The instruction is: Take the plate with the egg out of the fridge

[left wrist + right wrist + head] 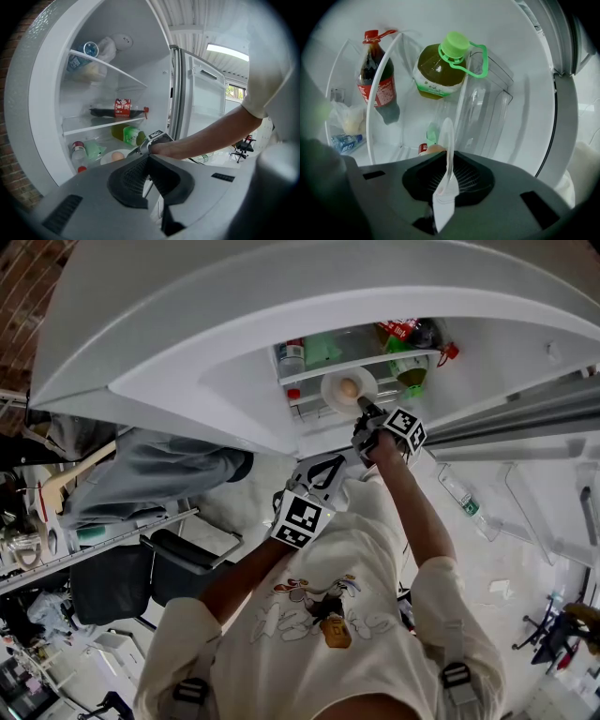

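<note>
A white plate with a brown egg on it is at the front of a lower fridge shelf. My right gripper is shut on the plate's near rim. In the right gripper view the plate stands edge-on between the jaws, and the egg peeks out to its left. My left gripper hangs lower, outside the fridge, with its jaws shut on nothing. From there I see the plate, the egg and the right gripper.
An oil bottle with a green cap and a cola bottle are beside the plate. A small red-capped bottle stands on the same shelf. A dark pan with a red can is on the shelf above. The open door is on the right.
</note>
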Demonstrator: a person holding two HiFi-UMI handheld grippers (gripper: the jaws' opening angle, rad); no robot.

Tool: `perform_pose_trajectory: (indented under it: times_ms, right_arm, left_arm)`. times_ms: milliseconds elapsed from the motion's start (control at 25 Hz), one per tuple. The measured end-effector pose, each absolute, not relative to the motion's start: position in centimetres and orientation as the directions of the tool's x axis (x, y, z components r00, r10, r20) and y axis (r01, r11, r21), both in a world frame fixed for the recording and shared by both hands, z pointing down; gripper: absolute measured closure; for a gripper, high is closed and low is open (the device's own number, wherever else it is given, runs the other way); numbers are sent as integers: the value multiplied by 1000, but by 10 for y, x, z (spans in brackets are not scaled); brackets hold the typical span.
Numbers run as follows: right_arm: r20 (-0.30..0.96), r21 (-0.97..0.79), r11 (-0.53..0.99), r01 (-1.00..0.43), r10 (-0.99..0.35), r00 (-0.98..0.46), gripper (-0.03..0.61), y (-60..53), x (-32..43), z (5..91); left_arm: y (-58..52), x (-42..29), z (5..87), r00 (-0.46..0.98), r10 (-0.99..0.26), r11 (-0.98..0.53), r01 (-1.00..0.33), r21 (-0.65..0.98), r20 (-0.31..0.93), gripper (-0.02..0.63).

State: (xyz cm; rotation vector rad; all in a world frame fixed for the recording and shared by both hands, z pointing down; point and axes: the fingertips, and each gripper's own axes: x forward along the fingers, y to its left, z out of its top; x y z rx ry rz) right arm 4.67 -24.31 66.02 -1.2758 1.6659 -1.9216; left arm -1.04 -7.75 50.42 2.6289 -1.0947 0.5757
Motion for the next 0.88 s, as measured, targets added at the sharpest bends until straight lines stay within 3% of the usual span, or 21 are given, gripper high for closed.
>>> perform_pose_trajectory:
  times_ms: [880]
  right_arm:
    - [407,-913,-346,-217,-729,-550,552,-239,53,665]
  left_arm:
    - [-76,-6,506,659,-608,-706,-704,77,442,604]
